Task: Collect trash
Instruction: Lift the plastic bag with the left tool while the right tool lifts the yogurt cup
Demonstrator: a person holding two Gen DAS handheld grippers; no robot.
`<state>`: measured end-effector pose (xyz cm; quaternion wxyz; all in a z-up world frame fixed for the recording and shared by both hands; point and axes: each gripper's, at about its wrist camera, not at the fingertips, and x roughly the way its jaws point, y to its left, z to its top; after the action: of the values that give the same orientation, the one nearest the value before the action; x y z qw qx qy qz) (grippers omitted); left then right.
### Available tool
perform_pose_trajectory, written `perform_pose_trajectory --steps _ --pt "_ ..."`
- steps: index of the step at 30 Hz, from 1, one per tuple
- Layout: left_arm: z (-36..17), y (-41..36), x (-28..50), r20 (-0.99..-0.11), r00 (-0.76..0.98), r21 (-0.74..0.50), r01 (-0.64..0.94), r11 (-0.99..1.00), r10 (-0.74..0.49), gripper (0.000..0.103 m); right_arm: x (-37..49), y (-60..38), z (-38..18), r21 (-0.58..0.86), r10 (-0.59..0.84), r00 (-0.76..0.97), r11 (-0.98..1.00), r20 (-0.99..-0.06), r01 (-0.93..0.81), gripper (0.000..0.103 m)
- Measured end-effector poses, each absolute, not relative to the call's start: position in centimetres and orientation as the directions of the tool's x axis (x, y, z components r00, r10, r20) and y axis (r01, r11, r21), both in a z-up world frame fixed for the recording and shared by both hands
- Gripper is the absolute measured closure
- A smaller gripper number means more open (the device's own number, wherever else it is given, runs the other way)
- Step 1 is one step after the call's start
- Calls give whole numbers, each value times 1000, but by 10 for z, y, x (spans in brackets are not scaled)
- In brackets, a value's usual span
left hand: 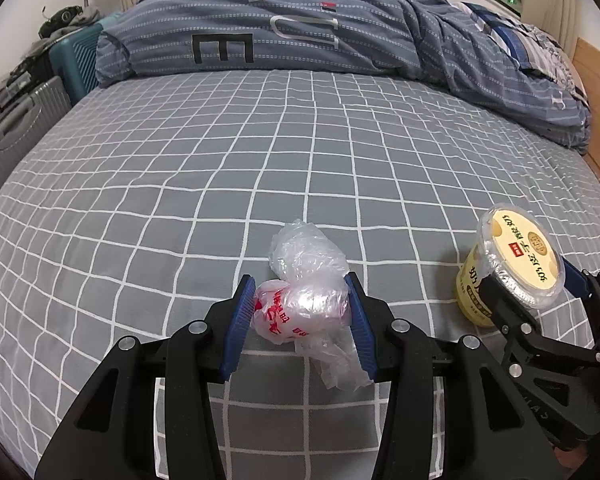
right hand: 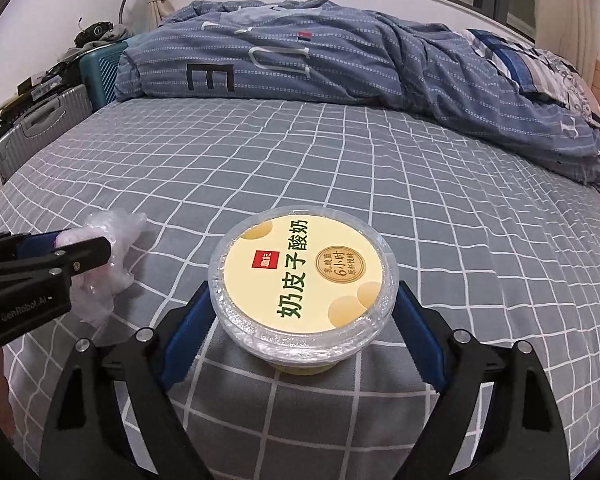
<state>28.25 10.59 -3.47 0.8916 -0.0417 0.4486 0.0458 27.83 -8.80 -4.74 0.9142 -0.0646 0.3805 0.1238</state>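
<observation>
- While the left gripper [left hand: 300, 312] rests at the near edge of the bed [left hand: 180, 184], its fingers [left hand: 242, 312] pinch a crumpled plastic bag [left hand: 304, 300].
- Just to the right, the right gripper [right hand: 302, 312] has its fingers [right hand: 188, 328] closed against a lidded yogurt cup [right hand: 304, 276] standing on the bed.
- A folded blue quilt [left hand: 320, 36] lies along the far side.

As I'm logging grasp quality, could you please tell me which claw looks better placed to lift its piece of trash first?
Left, probably: the left claw already pinches the crumpled plastic bag, while the right claw only flanks the yogurt cup, contact uncertain.
</observation>
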Motion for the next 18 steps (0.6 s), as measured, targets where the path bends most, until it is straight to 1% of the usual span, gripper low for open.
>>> perform_pose_trajectory --steps 18 --pt "-31 72 236 -809 587 -67 -62 996 -17 58 213 -118 -17 -55 141 717 968 -683 -243 20"
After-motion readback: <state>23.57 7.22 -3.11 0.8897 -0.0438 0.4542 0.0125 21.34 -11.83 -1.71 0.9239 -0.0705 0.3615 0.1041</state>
